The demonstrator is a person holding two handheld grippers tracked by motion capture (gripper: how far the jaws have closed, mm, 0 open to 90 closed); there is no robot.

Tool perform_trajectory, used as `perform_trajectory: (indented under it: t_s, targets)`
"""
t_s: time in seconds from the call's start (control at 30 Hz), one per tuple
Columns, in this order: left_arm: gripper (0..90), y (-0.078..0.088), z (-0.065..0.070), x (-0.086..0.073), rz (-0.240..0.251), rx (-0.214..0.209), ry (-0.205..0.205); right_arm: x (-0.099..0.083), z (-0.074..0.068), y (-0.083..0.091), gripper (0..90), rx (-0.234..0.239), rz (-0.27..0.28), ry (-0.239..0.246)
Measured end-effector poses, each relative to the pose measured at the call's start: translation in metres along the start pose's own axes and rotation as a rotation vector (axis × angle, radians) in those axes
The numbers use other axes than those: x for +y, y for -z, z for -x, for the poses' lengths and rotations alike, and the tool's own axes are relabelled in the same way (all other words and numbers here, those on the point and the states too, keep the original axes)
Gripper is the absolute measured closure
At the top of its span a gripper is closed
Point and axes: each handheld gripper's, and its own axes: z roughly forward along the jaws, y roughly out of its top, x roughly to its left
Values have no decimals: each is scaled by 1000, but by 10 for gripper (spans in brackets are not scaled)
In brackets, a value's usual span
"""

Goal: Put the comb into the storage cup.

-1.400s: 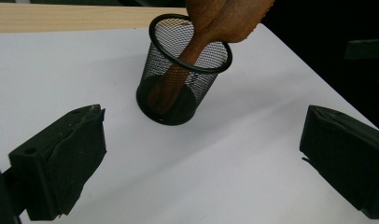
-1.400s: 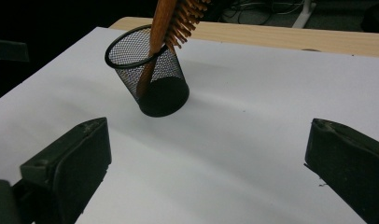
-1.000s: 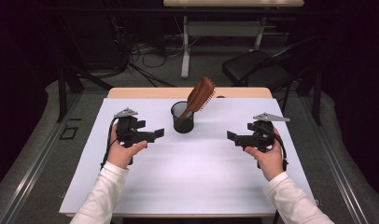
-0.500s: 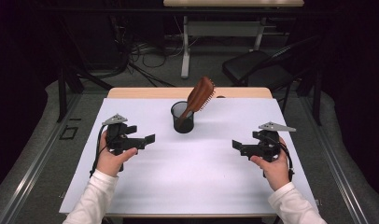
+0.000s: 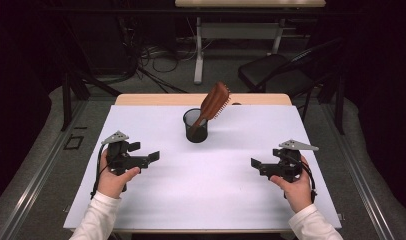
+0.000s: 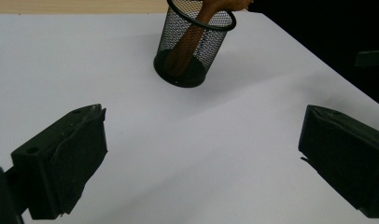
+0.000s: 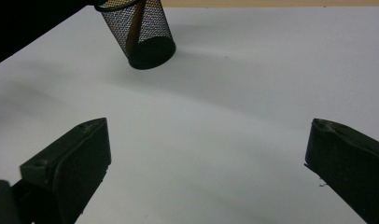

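On the white worktop (image 5: 211, 190) in the high view, both hands are drawing back toward the near edge: compared with a second ago, the left gripper (image 5: 152, 156) and the right gripper (image 5: 255, 163) are sitting lower in the picture and farther out to either side, each well apart from the black mesh cup (image 5: 196, 126) that is standing upright near the far middle of the sheet. A wooden hairbrush (image 5: 214, 101) is resting in that cup, handle down and bristled head leaning out up and to the right, and neither it nor the cup is shifting between the pictures. Both grippers are empty and pointing inward across the bare sheet, which I read as the brush already being stowed and the hands pulling away, so the work is probably at or near its end. Seen from the left gripper view, the two black jaws are standing wide apart with nothing between them, and the mesh cup (image 6: 193, 44) is sitting ahead with the brush's brown handle (image 6: 185, 44) slanting down inside the wire wall to the base. Turning to the right gripper view, its jaws are likewise spread wide over plain white surface, holding nothing, while the cup (image 7: 140, 32) is showing far off at the upper left, the handle (image 7: 133, 29) visible as a thin brown strip through the mesh
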Motion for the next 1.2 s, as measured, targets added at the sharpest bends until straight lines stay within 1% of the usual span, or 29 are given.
perform_trajectory:
  t_s: [0.07,0.23,0.3,0.43,0.5,0.7,0.77,0.83,0.97,1.0,1.07,1.2]
  targets:
    - [10,1,-1,-3,5,-1,1,-3,0,0,0,-11,4,6]
    - [10,1,-3,-8,15,-4,3,-9,2,1,1,-13,11,3]
    - [11,1,-4,-9,10,0,-1,-12,2,1,5,-13,18,-1]
    - [14,1,-4,-11,4,2,-8,-16,3,1,9,-16,14,-8]
    - [16,1,-4,-12,7,8,-17,-17,3,2,10,-19,17,-11]
    - [18,0,-7,-17,9,22,-14,-20,6,3,13,-31,25,-16]
    - [18,1,-8,-19,11,25,-12,-20,7,4,16,-32,29,-26]
    - [19,1,-9,-20,18,35,-14,-21,8,4,21,-34,38,-26]
    - [25,2,-10,-22,29,41,-12,-23,9,4,23,-39,31,-23]
    - [25,2,-10,-22,34,41,-10,-24,10,3,24,-41,38,-23]
    - [25,2,-10,-23,39,44,-9,-25,10,3,24,-45,31,-18]
    - [25,1,-12,-24,42,50,-7,-27,10,4,24,-52,32,-8]
